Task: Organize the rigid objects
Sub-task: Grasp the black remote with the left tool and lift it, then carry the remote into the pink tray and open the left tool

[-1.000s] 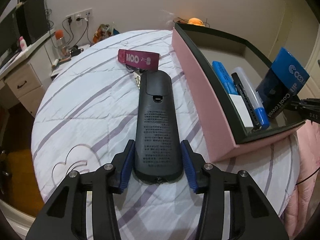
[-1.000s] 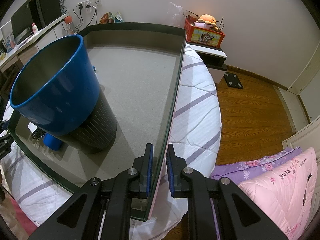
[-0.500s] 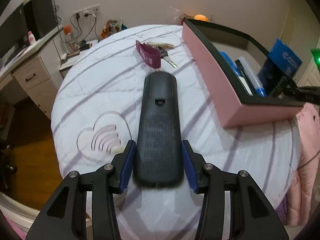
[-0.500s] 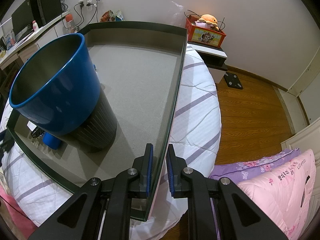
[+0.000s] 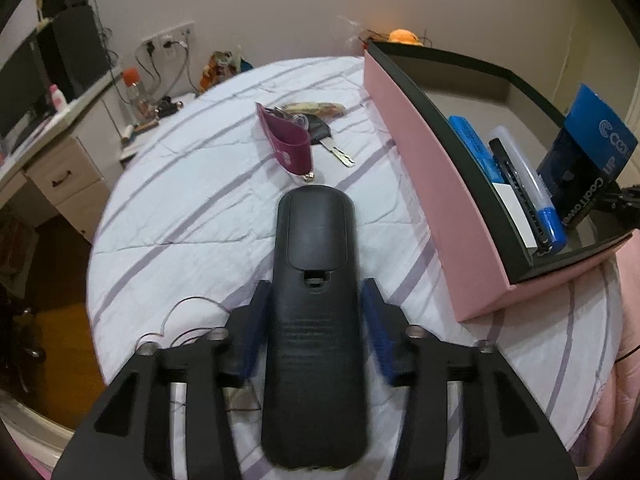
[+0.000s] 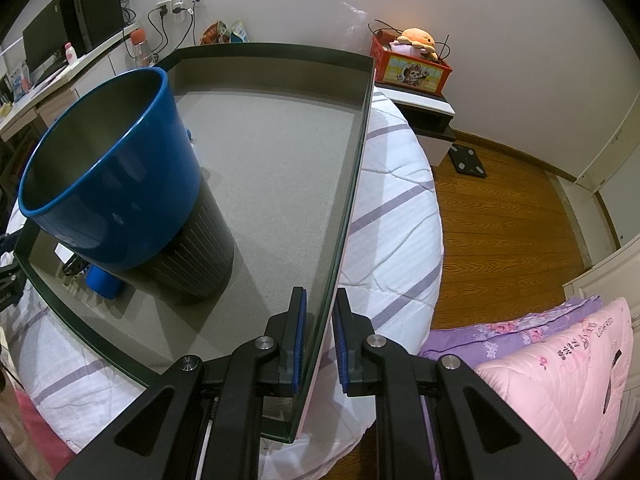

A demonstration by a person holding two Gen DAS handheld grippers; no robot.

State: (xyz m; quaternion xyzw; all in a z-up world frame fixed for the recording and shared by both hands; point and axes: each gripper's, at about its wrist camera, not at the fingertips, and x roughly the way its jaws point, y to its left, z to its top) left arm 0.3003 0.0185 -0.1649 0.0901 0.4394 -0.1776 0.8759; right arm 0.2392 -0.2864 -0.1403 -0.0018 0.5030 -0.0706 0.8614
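Note:
A black remote control [image 5: 316,320] lies back side up on the striped bed sheet, deep between the fingers of my left gripper [image 5: 315,285]. Its jaws are closing, and the blue pads [image 5: 260,320] meet the remote's sides. Beyond it lie a purple key pouch [image 5: 286,140] and a key [image 5: 336,152]. To the right stands a pink box [image 5: 424,168] holding a blue cup [image 5: 584,152], a blue case [image 5: 476,148] and a black pen [image 5: 516,184]. My right gripper [image 6: 320,296] is shut on the wall of that box [image 6: 352,184], beside the cup [image 6: 120,184].
A desk with drawers [image 5: 60,176] stands left of the bed. A white nightstand [image 6: 428,116] carries a red toy crate [image 6: 412,68]. Wooden floor [image 6: 500,220] lies past the bed's right edge. A pink quilt [image 6: 560,392] is at the lower right.
My left gripper has slid forward along the remote, which now sits deeper between the fingers, and the pads have drawn in to its sides. The right gripper and box are unchanged.

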